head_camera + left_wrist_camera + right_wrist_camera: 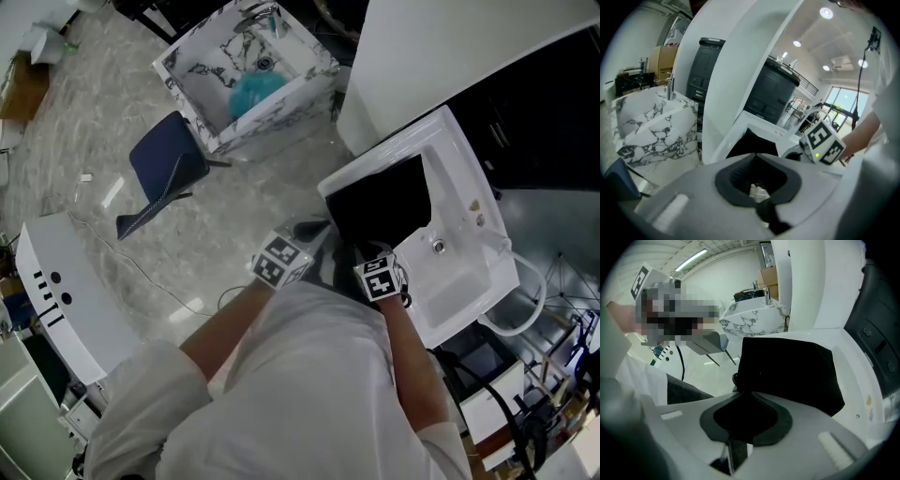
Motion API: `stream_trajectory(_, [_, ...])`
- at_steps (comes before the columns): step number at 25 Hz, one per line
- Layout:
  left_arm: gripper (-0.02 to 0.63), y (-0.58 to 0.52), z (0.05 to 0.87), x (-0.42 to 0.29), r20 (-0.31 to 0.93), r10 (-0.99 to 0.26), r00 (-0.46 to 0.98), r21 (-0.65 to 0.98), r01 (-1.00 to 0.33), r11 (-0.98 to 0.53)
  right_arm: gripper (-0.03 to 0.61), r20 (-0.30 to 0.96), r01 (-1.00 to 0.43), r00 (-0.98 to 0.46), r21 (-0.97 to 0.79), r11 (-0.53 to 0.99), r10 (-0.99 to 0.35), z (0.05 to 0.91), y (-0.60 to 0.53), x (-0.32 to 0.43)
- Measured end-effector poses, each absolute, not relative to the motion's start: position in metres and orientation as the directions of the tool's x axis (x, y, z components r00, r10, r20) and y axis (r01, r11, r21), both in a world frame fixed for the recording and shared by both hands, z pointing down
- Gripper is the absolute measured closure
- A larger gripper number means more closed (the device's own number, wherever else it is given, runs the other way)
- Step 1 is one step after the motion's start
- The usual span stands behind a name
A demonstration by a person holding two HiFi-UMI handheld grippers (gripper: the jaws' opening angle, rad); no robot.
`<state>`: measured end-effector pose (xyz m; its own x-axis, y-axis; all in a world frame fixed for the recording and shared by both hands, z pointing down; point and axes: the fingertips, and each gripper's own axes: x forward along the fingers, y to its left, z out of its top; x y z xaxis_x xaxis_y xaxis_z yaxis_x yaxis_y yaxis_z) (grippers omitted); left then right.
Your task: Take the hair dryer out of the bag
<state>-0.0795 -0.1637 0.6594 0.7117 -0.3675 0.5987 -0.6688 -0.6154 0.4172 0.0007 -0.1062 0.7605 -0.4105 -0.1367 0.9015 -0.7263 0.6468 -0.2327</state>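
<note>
On white basin, 1 o'clock in head view: black bag lying flat. Right claw nearly closed, pinching bag's near edge. Left claw at its 9 o'clock, fully closed, nothing visibly gripped.

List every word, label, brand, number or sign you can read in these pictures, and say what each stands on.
No readable text anywhere.
Marker cubes: square black-and-white patterns, not letters.
White unit: dark marks, too small to read.
Black bag: no print shows.
</note>
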Motion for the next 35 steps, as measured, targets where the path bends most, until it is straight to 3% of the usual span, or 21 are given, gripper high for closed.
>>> stream_trajectory(8, [0.614,-0.166,0.659,-0.069,0.597,-0.353,0.721,0.417,-0.654,-0.631,0.548,0.858,-0.76,-0.478,-0.297,0.578,-0.188,0.747,-0.122,0.014])
stream_trajectory(13, [0.615,-0.16,0.67,-0.056,0.608,-0.297,0.736,0.431,-0.621,-0.655,0.551,0.809,-0.812,-0.525,-0.383,0.44,-0.265,0.73,-0.143,0.03])
stream_trajectory(20, [0.614,-0.151,0.69,-0.027,0.646,-0.214,0.733,0.401,-0.564,-0.722,0.552,0.768,-0.828,-0.541,-0.414,0.379,-0.343,0.707,-0.171,0.049])
stream_trajectory(23, [0.566,-0.151,0.699,-0.015,0.663,-0.199,0.721,0.378,-0.553,-0.742,0.552,0.75,-0.823,-0.555,-0.433,0.368,-0.359,0.699,-0.181,0.049])
stream_trajectory(35, [0.534,-0.178,0.742,0.023,0.732,-0.268,0.627,0.274,-0.63,-0.726,0.552,0.721,-0.808,-0.581,-0.456,0.374,-0.376,0.683,-0.184,0.05])
